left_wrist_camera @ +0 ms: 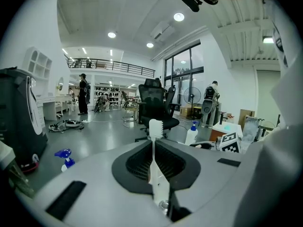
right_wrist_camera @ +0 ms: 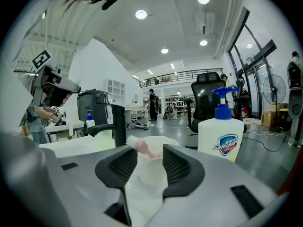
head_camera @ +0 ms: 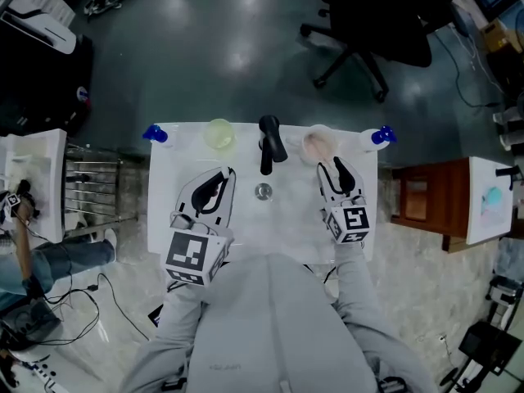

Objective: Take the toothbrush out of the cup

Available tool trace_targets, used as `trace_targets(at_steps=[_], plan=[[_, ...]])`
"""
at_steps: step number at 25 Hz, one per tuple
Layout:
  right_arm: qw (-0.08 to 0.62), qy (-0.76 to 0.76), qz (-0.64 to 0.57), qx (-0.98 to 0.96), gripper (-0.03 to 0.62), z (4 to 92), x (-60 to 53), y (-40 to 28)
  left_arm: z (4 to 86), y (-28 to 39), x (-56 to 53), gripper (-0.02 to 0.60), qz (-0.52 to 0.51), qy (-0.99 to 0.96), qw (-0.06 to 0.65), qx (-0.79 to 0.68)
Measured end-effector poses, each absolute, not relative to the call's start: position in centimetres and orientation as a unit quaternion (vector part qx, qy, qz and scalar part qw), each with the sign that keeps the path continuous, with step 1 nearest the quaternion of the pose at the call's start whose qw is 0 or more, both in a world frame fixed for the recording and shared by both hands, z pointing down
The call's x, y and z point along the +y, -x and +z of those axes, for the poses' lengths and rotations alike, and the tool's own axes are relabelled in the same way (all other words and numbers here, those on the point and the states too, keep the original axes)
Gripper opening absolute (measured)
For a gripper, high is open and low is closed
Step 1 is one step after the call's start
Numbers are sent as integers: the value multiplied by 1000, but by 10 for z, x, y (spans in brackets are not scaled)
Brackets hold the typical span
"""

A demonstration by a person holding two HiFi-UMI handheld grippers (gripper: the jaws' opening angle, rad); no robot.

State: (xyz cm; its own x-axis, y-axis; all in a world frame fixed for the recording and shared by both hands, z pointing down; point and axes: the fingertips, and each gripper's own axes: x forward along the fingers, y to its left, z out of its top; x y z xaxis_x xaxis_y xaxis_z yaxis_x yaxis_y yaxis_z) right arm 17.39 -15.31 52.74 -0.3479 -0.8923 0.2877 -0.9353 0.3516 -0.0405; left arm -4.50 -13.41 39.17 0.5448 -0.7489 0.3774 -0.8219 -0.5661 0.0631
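My left claw point(left_wrist_camera: 153, 148) is clamped on a white toothbrush point(left_wrist_camera: 155, 126), which stands upright. My right claw point(right_wrist_camera: 150, 155) is open at the cup point(right_wrist_camera: 147, 183), where a pink toothbrush point(right_wrist_camera: 142, 147) leans.

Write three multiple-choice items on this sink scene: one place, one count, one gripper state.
1. In the head view, where is the yellow-green cup relative to the black faucet?
A. left of it
B. right of it
C. nearer the person

2. How many blue-pump bottles stand on the sink counter?
A. one
B. two
C. four

3. How does the left gripper stand to the white toothbrush?
A. open, away from it
B. open around it
C. shut on it

Answers:
1 A: the cup sits on the faucet's left.
2 B: one bottle stands at each far corner.
3 C: the jaws meet on the handle and the head sticks out past them.
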Motion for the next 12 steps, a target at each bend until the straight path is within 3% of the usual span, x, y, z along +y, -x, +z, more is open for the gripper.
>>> trace_targets(at_steps=[12], plan=[[99, -572, 105, -808, 71, 531, -157, -177, 398, 43, -136, 35, 161, -870, 121, -450]])
